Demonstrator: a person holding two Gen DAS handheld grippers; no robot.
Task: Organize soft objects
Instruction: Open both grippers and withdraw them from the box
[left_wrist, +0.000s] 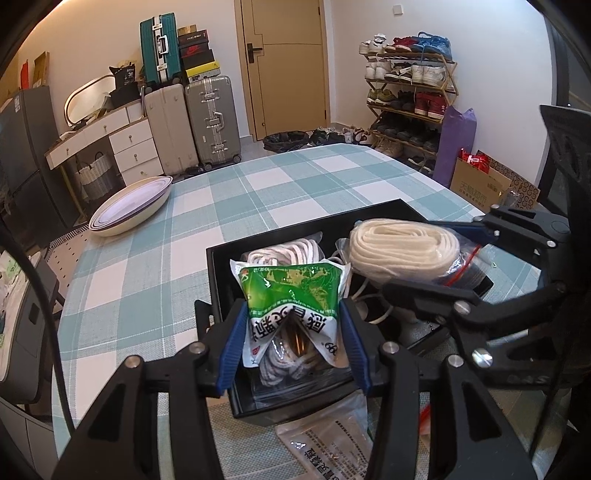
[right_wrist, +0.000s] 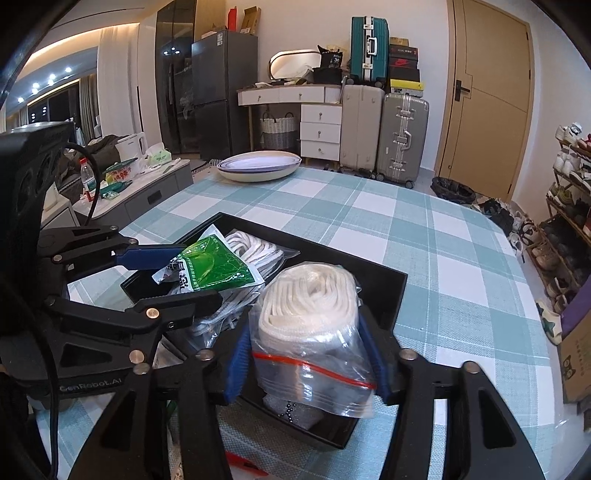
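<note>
- Between the jaws of the left gripper (left_wrist: 293, 345), in the left wrist view, stands a green-and-white packet (left_wrist: 291, 295); the blue pads (left_wrist: 234, 347) lie against its lower sides, so I take it as held, if lightly.
- That packet looks light, crinkly and slick, and the film buckles inward at the bottom. Judged from this, a hold low on the body, where the contents fill it out, should serve better than the thin top seam.
- It stands over the near left part of a black tray (left_wrist: 221, 280) on the checked bench (left_wrist: 147, 288). Behind it in the tray lies a clear bag of white cord (left_wrist: 284, 253).
- A flat clear bag with printed paper (left_wrist: 332, 439) lies on the bench just in front of the tray.
- At the middle of the right wrist view, the right gripper (right_wrist: 306, 365) has its jaws either side of a zip bag (right_wrist: 314, 354) with a red seal line. The right pad seems to touch the plastic and the left stands just beside it, so I cannot tell whether it grips or has let go.
- Inside the bag sits a thick white cord roll (right_wrist: 310, 295), soft and springy by its look, above something grey. Smooth plastic may slide, so take the bulk of the roll.
- This bag rests in the right part of the tray.
</note>
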